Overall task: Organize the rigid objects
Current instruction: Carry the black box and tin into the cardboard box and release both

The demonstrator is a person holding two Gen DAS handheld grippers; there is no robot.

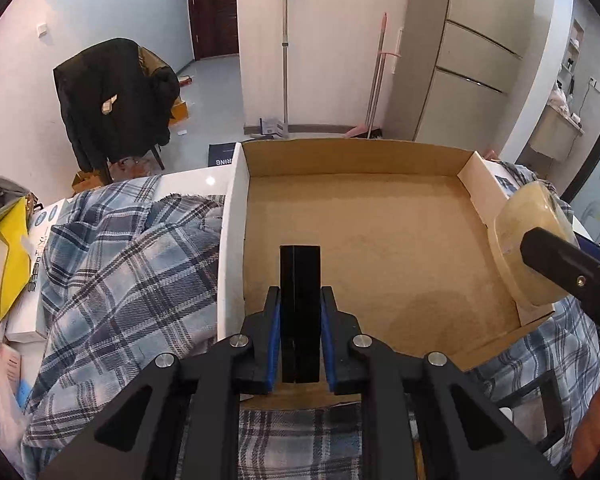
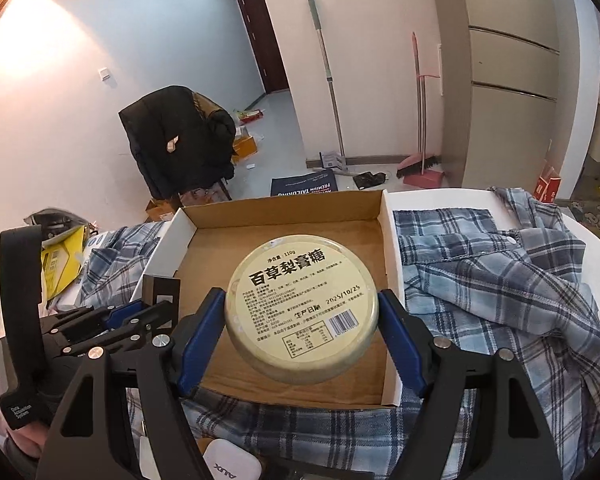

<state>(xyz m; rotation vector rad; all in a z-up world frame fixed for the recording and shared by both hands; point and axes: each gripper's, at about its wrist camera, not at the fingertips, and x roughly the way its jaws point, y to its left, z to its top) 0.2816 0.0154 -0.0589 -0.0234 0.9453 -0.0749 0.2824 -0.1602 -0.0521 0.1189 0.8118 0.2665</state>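
My left gripper (image 1: 300, 300) is shut on a black rectangular box (image 1: 300, 312), held upright over the near left part of an open cardboard tray (image 1: 380, 220). My right gripper (image 2: 302, 300) is shut on a round cream candy tin (image 2: 303, 308) with black printed text, held over the tray's (image 2: 284, 216) near edge. The tin also shows in the left wrist view (image 1: 528, 248) at the tray's right rim. The left gripper with the black box (image 2: 160, 296) shows in the right wrist view at the tray's left side. The tray's floor is bare.
A blue plaid shirt (image 1: 120, 260) lies around the tray on the white table (image 2: 580, 248). A yellow packet (image 1: 0, 256) and white boxes (image 1: 32, 280) sit at the left. A white device (image 2: 230, 462) lies at the near edge. A coat-draped chair (image 1: 112, 100) stands behind.
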